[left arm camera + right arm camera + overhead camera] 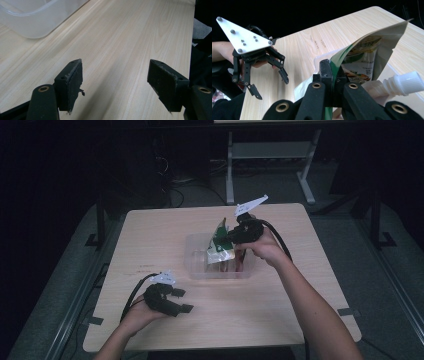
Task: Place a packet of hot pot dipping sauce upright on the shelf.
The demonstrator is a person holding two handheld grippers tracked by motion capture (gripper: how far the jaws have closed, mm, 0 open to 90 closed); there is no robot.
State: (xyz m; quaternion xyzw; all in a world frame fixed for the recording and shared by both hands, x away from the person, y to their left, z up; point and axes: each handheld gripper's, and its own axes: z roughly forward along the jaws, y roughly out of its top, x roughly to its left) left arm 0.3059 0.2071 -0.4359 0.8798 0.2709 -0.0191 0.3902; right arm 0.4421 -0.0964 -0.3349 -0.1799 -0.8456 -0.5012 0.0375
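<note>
green pouch [220, 245]: flat printed packet, green edge and silver back, held upright over the clear plastic bin [195, 265] at the middle of the table [280, 320]. its lower part hangs inside the bin's rim; its top corner rises above the right gripper [227, 239].

right gripper: jaws pressed together, pinching the green pouch by its edge; in the right gripper view the packet [364, 57] stands up between the two black jaws.

left gripper [182, 300]: jaws spread wide, nothing between them; it sits low over bare table near the front left edge, well apart from the bin. in the left gripper view the two pads [72, 82] frame plain wood grain, with the bin's corner [35, 22] at upper left.

surroundings: a white screw-capped spout [405, 83] lies beside the pouch in the bin, along with other packets too dim to make out. table legs [230, 165] and cables on the dark floor behind.

obstructions: the right hand [262, 247] and its gripper cover part of the bin's right side.
</note>
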